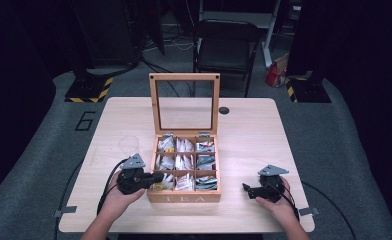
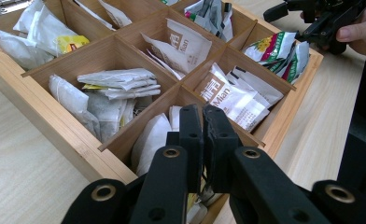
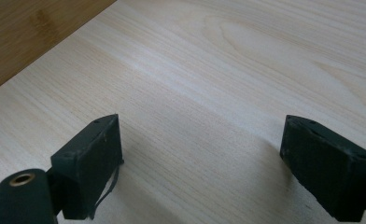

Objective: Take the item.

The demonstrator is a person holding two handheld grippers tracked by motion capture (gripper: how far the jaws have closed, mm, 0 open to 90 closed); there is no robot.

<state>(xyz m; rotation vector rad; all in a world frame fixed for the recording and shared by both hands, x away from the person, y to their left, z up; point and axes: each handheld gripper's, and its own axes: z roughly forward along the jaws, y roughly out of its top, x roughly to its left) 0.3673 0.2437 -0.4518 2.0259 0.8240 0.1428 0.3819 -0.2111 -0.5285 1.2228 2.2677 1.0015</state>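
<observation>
A wooden tea box (image 1: 184,197) marked TEA stands mid-table, its glass lid (image 1: 184,77) upright. Its nine compartments hold tea bags. My left gripper (image 1: 156,177) reaches over the box's front left compartment. In the left gripper view its jaws (image 2: 202,112) are shut tip to tip above a white packet (image 2: 148,140), with nothing visible between them. White packets (image 2: 232,98) fill the neighbouring compartment and green ones (image 2: 277,51) the one beyond. My right gripper (image 1: 246,188) rests right of the box, open wide (image 3: 200,140) over bare table.
The box's side wall (image 3: 27,37) lies close to the right gripper's left. A small black disc (image 1: 224,110) sits at the table's back edge, a faint clear round object (image 1: 128,145) left of the box. A black chair (image 1: 224,45) stands beyond the table.
</observation>
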